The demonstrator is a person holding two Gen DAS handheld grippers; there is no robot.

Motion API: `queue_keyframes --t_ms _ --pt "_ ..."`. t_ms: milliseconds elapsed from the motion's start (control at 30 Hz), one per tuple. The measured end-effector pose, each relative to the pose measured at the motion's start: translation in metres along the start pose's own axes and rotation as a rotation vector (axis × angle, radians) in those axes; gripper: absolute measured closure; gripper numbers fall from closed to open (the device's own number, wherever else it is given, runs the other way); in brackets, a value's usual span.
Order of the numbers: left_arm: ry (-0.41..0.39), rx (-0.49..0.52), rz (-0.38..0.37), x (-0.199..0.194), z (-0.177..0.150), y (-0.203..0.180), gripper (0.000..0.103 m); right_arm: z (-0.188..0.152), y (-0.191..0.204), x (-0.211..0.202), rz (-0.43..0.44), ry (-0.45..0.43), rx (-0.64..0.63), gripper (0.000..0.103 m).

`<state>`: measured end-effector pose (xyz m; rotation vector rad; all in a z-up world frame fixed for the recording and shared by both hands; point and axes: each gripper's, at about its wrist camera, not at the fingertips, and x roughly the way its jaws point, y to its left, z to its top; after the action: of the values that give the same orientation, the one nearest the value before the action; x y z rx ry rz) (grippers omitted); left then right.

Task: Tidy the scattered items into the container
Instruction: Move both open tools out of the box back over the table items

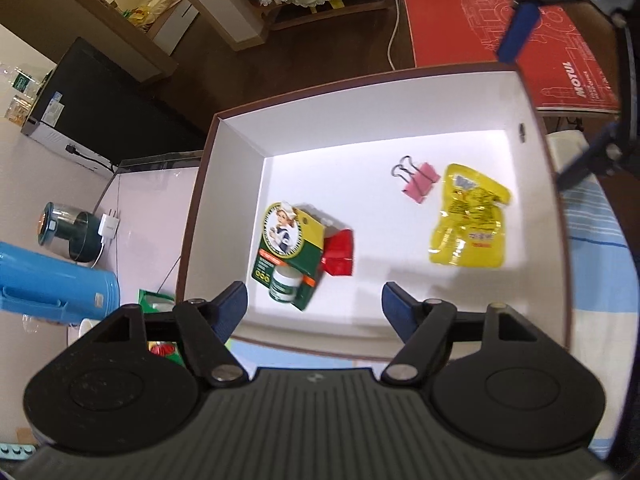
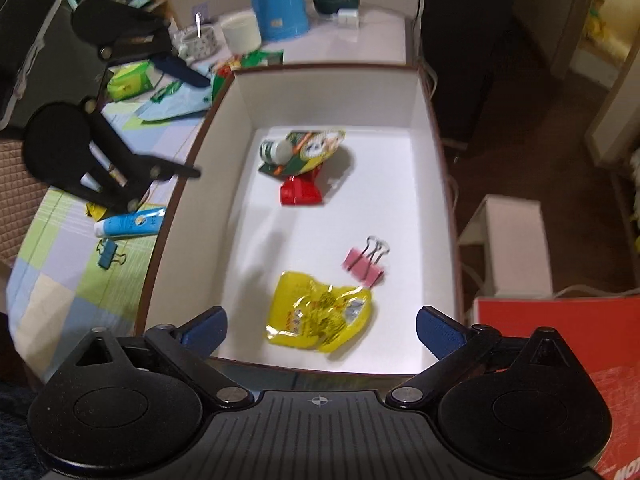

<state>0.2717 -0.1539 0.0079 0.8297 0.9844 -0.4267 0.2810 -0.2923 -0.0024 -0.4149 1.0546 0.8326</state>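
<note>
Scattered items already share the white-lined box [image 2: 428, 128]: from the right gripper [image 2: 320, 328], whose blue fingers stand wide apart and empty just over the near rim, a yellow packet [image 2: 320, 312] lies straight ahead at twelve o'clock, close to that edge. A pink binder clip [image 2: 366, 264] sits just beyond it toward one o'clock, apart from the right wall. Farther up, a red packet [image 2: 300, 194] touches a green carton [image 2: 308, 152] near the far wall. Bare white floor runs along the left side of the box.

The left gripper [image 1: 316, 304] hangs over its own rim, fingers spread with nothing between them; the carton [image 1: 286, 248] lies at eleven o'clock, open floor at twelve.

Outside the left wall, on the checked cloth [image 2: 60, 292], a blue tube [image 2: 130, 222] and a blue binder clip [image 2: 108, 254] lie at nine o'clock.
</note>
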Motion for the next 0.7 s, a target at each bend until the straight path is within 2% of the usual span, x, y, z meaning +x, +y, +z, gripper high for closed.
queue_keyframes --t_ms 333,700 --pt "-0.002 -0.053 0.034 -0.035 -0.018 -0.024 0.027 -0.007 0.009 -0.012 -0.018 -0.047 0.0 0.0" --pt "0.016 -0.123 0.037 -0.05 -0.042 -0.037 0.027 -0.007 0.014 -0.017 -0.041 -0.109 0.019 0.0"
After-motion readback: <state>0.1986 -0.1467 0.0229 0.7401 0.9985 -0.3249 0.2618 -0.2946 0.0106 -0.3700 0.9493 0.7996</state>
